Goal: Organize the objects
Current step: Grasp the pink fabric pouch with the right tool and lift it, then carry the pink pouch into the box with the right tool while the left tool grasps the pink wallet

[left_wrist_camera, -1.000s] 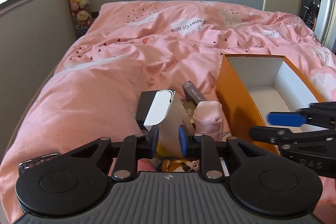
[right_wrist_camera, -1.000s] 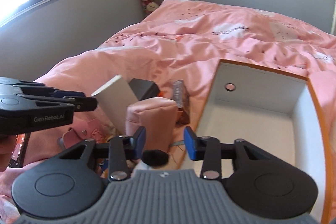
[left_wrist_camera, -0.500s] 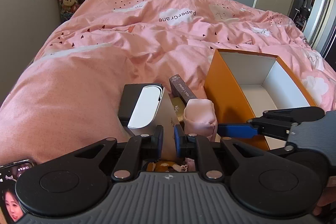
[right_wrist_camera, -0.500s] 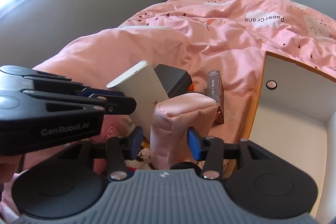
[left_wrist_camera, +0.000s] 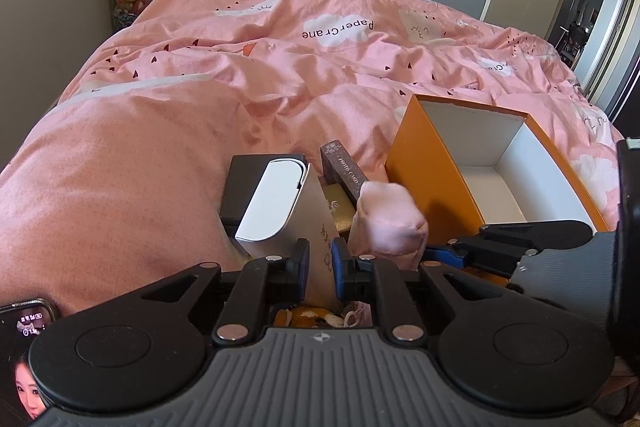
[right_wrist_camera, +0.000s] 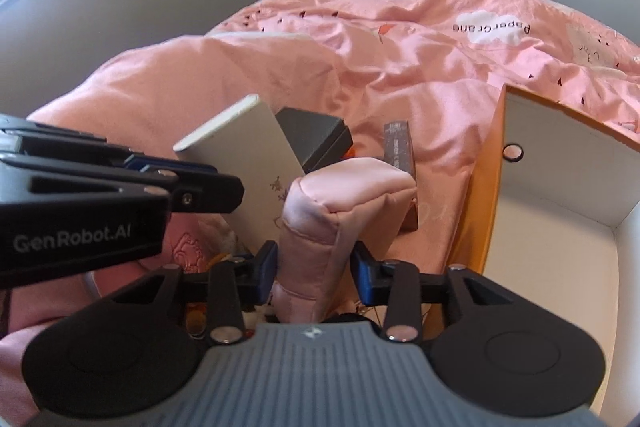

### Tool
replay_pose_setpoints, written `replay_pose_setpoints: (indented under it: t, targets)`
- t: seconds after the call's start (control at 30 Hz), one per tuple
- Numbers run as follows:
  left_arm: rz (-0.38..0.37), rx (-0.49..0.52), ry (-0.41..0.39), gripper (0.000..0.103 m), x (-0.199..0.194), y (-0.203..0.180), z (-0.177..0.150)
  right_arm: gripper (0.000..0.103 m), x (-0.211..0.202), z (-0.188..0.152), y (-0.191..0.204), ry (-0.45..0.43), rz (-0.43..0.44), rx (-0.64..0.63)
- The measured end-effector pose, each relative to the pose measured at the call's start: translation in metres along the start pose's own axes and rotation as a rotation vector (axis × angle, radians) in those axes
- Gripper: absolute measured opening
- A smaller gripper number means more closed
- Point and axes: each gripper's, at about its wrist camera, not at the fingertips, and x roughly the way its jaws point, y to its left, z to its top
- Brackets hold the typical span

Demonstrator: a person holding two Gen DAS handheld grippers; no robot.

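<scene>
Left tongs: pressed together on the lower edge of the white box, which stands tilted on the pink quilt
Right tongs: closing around the pink pouch; the pouch stands upright between the blue pads, and the left pad looks to be on the cloth, while contact at the right pad cannot be told
Orange box: open and seemingly empty, white inside, at 3 o'clock of the pile, just beside the pouch
Black box: behind the white box, at 12 o'clock of it, touching
Brown card box: long, lying between the black box and the orange box
Gold item: partly hidden under the card box; what it is cannot be told
Phone: lit screen at 8 o'clock of the left wrist view
Step in hand, judged: taking hold of pouch and white box together for the orange box
Doing it well, judged: let the right pads bite low and square on the soft pouch before lifting; raise both straight up so the leaning white box does not drag its neighbours; clear the orange wall before lowering
Writing, quilt: "PaperCrane" on a white cloud
Writing, card box: "PHOTO CARD"
Writing, tongs: "GenRobot.AI" on the side of the left tongs, seen from the right wrist
</scene>
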Motion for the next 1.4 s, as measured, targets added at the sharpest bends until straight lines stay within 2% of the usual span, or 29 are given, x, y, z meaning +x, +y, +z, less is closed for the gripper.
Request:
replay_pose_setpoints:
  t: [0.23, 0.43, 0.63, 0.7, 0.87, 1.03, 1.17, 1.27, 1.4]
  targets:
    - [-0.054, -0.048, -0.024, 0.017, -0.014, -0.003, 0.006, 0.035, -0.041, 0.008, -0.014, -0.107, 0.008, 0.019]
    - [-0.116, -0.06, 0.021, 0.017, -0.017, -0.015, 0.007, 0.035, -0.091, 0.015, -0.049, -0.191, 0.075, 0.166]
    - [-0.16, 0.039, 0.112, 0.034, -0.005, -0.041, -0.004, 0.035, -0.13, 0.009, -0.076, -0.199, 0.086, 0.259]
    - [-0.169, 0.062, 0.143, 0.046, 0.0, -0.047, -0.008, 0.035, -0.138, 0.004, -0.084, -0.177, 0.08, 0.281]
    - [-0.163, 0.096, 0.216, 0.055, 0.012, -0.054, -0.018, 0.035, -0.148, -0.012, -0.105, -0.08, 0.051, 0.299]
    - [-0.132, 0.121, 0.252, 0.056, 0.019, -0.057, -0.025, 0.035, -0.133, -0.027, -0.134, 0.056, 0.005, 0.329]
    - [-0.079, 0.14, 0.241, 0.056, 0.007, -0.051, -0.02, 0.035, -0.115, -0.037, -0.152, 0.175, -0.019, 0.368]
    - [-0.032, 0.135, 0.229, 0.056, -0.005, -0.039, -0.012, 0.035, -0.099, -0.045, -0.163, 0.255, -0.014, 0.398]
    - [0.028, 0.132, 0.262, 0.056, -0.011, -0.021, 0.002, 0.035, -0.08, -0.055, -0.172, 0.321, -0.001, 0.438]
